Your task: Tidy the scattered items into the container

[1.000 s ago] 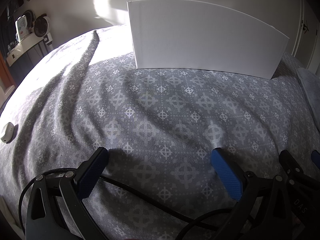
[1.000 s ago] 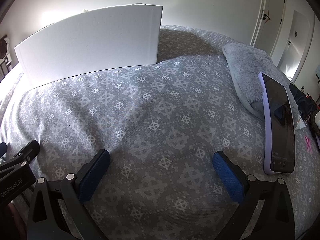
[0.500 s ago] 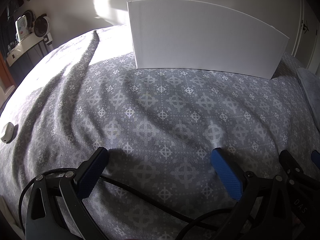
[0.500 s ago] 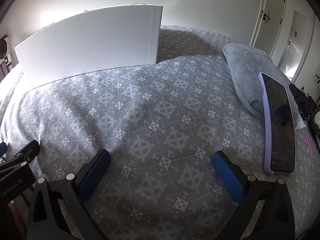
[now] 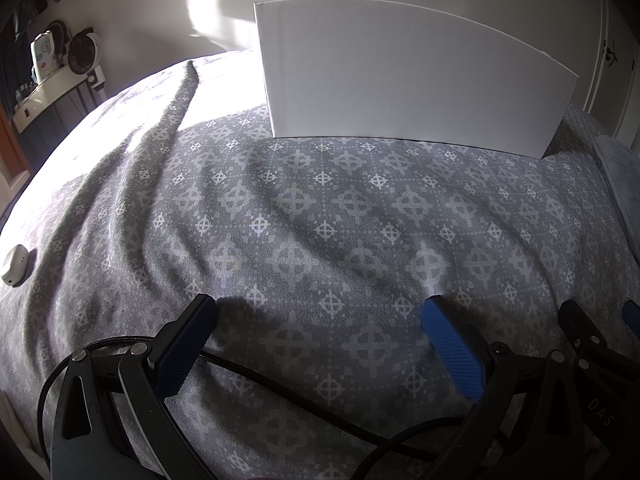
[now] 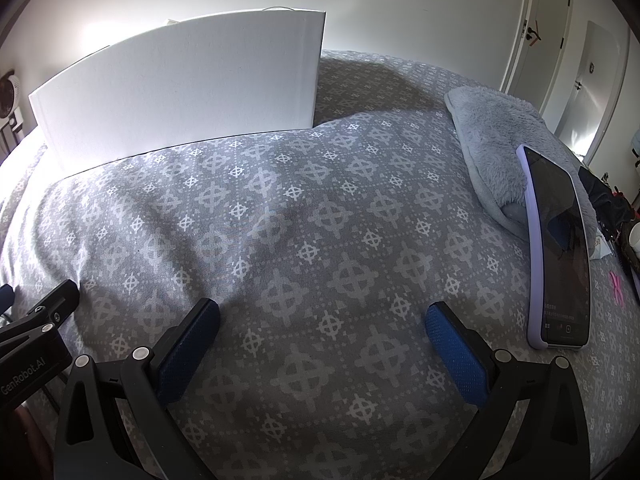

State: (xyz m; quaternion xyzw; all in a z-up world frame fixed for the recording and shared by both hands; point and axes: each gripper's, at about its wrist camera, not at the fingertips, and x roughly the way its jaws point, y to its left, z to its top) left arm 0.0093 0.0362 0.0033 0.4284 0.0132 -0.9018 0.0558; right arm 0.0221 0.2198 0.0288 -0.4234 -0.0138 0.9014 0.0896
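A tall white rectangular box (image 5: 408,80), the container, stood upright at the far side of a bed covered in a grey duvet printed with pale cross-and-circle medallions (image 5: 320,216), as two hand-held grippers sat low over the near edge of the bedding. The left gripper (image 5: 320,312), its black frame tipped with blue textured pads (image 5: 452,344), was spread wide with nothing between its fingers, a black cable (image 5: 280,384) looping across the fabric beneath it. The right gripper (image 6: 322,316) was likewise spread wide and held nothing, its blue pads (image 6: 456,352) apart above bare duvet. To the right gripper's right, a smartphone in a lilac case (image 6: 558,248), dark screen facing up, lay with its far end propped on a fluffy pale grey-blue cushion (image 6: 500,140) and its near end on the duvet, well apart from the box. Far to the left in the left wrist view, a small white rounded case (image 5: 16,266) rested on the duvet near the bed's edge, also well apart from the box. A small pink item (image 6: 616,286) lay on the bedding just beyond the phone, too small to identify. Sunlight fell across the far left of the bed and onto the white wall (image 5: 160,20) behind the box, while a white door (image 6: 536,32) stood beyond the cushion.
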